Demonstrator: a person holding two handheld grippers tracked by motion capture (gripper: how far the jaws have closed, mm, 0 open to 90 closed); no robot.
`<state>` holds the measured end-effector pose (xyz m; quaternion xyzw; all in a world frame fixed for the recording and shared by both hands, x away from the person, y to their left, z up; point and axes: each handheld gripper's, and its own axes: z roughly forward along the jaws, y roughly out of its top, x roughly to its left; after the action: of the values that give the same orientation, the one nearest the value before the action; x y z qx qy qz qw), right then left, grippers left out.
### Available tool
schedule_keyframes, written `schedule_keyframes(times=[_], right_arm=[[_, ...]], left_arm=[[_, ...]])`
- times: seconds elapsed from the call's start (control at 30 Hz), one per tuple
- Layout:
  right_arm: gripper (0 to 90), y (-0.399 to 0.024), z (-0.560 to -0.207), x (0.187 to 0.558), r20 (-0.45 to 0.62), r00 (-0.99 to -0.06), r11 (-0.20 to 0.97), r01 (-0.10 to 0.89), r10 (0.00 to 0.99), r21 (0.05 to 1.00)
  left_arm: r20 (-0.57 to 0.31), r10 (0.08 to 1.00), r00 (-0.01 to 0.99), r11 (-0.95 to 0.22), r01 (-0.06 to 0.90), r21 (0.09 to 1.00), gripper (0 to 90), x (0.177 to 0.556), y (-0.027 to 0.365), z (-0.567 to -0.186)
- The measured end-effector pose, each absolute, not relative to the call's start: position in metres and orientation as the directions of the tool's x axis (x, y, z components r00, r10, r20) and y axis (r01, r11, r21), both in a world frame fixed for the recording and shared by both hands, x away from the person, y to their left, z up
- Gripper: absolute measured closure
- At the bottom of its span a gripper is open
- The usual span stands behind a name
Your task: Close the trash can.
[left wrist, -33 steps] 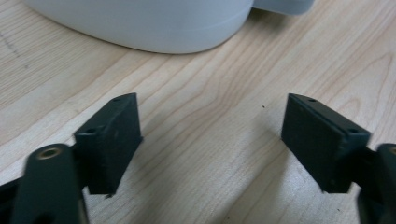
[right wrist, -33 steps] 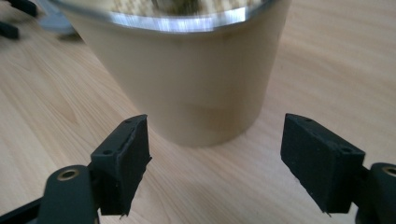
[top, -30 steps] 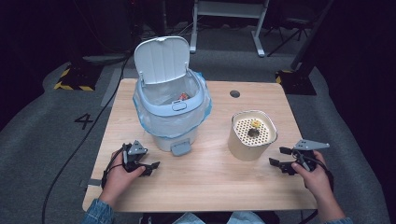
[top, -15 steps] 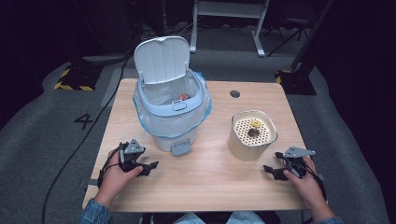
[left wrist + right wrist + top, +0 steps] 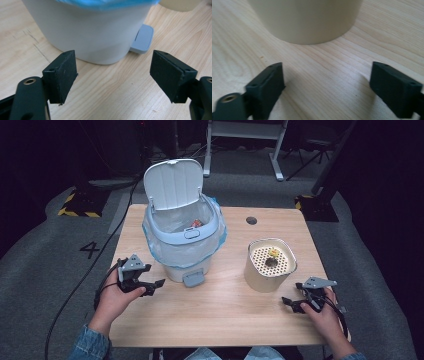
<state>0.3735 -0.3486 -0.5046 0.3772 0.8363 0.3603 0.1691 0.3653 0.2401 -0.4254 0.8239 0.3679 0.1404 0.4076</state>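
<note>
Dark room, grey floor, pale wood bench (image 5: 220, 320). On it stand a white pedal bin (image 5: 182, 240), lid up, blue liner over the rim, and a cream canister (image 5: 269, 265) with a perforated insert.

Left gripper (image 5: 150, 285): jaws wide, nothing between them. In the left gripper view the bin wall (image 5: 92, 32) stands just ahead, and the grey pedal (image 5: 142, 40) lies ahead and to the right of the gap between the jaws.

Right gripper (image 5: 291, 303): jaws have just been opening and now stand wide and empty, low over the bench. The canister base (image 5: 309, 20) sits close ahead of it, apart from both pads.

Key relation, by my judgement: each hand faces its own vessel, left to bin, right to canister, and the right is the nearer to its target. The canister stands upright, so a grasp would come from the side, though its wall looks wider than my jaws' spread.

Hard to make out: a small red item inside the bin (image 5: 196, 224) and a yellow bit on the insert (image 5: 273, 252); I cannot identify either. Both gripper views cut off the vessels' tops.
</note>
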Motion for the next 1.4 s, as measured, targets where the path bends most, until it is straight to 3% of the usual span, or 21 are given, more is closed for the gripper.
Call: schedule_keyframes(times=[0.2,0.3,1.1,1.4], right_arm=[[10.1,-0.349,-0.505,0.374,-0.010,-0.656,0.454,0.512,0.755,0.729],[10.1,-0.349,-0.505,0.374,-0.010,-0.656,0.455,0.512,0.755,0.729],[10.1,-0.349,-0.505,0.374,-0.010,-0.656,0.454,0.512,0.755,0.729],[10.1,-0.349,-0.505,0.374,-0.011,-0.656,0.454,0.512,0.755,0.729]], left_arm=[[-0.056,0.720,0.692,-0.385,0.465,0.797,23.7,0.372,0.252,-0.399],[-0.004,0.729,0.685,-0.416,0.448,0.791,24.8,0.375,0.256,-0.383],[-0.061,0.749,0.660,-0.207,0.321,0.924,25.6,0.415,0.270,-0.288],[-0.008,0.777,0.630,-0.215,0.277,0.937,24.5,0.435,0.263,-0.265]])
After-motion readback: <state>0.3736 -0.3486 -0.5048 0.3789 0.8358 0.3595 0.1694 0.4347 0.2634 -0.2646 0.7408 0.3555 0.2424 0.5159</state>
